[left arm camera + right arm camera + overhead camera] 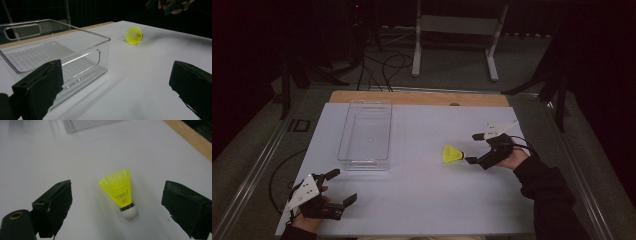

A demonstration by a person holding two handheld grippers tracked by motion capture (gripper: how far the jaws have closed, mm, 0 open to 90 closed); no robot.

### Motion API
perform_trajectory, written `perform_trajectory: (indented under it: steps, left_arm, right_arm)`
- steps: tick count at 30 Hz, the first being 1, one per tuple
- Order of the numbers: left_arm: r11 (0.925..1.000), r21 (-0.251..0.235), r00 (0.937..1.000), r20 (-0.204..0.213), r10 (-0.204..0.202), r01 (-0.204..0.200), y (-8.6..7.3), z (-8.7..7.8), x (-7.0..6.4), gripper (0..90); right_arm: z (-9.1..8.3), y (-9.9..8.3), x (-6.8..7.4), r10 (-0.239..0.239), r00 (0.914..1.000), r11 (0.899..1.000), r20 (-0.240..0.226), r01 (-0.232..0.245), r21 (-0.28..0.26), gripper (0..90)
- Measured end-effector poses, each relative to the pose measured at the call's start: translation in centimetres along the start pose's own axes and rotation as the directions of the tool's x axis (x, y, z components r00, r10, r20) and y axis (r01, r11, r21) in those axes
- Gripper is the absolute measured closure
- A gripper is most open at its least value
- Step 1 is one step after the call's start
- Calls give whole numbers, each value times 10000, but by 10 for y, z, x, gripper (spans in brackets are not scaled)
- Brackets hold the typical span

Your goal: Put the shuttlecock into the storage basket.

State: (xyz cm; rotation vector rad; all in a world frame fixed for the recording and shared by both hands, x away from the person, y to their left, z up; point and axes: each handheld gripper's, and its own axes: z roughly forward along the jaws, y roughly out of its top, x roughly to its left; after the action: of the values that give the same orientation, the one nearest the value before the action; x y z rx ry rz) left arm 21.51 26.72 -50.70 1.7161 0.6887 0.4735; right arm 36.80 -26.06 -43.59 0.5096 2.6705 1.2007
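A yellow shuttlecock (452,154) with a white cork tip lies on its side on the white table top (422,195), right of centre. My right gripper (473,148) is open just to its right, one jaw on either side of the cork end. In the right gripper view the shuttlecock (121,191) lies between the spread jaws of that gripper (117,195), touching neither. My left gripper (343,185) is open and holds nothing near the front left corner. In the left gripper view its jaws (115,72) frame the distant shuttlecock (134,35).
An empty clear plastic bin (364,132) stands on the left half of the table, close ahead of the left gripper (50,55). A wooden strip (419,97) runs along the far edge. Beyond it are cables and a white stand (457,30) on the floor.
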Motion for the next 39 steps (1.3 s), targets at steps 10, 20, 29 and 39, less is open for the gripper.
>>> perform_trajectory:
  steps: [10, 20, 29, 39]
  left_arm:
    - [10000, -26, 10000, 49, -3, 3, 0, 0, 0, 0]
    - [10000, -14, 10000, 79, -1, 1, 0, 0, 0, 0]
    - [10000, 5, 9999, 112, -5, 5, 0, 0, 0, 0]
    - [10000, -5, 9999, 119, -2, 3, 0, 0, 0, 0]
  right_arm:
    - [17, -2, -9, -651, 9970, 9932, -419, 688, 943, 96]
    - [30, -2, -14, -1310, 9878, 9751, -842, 1438, 1690, 128]
    - [38, 2, -17, -1575, 9801, 9628, -1210, 1797, 2017, 161]
    - [52, 4, -24, -1705, 9731, 9376, -1547, 2085, 2784, 219]
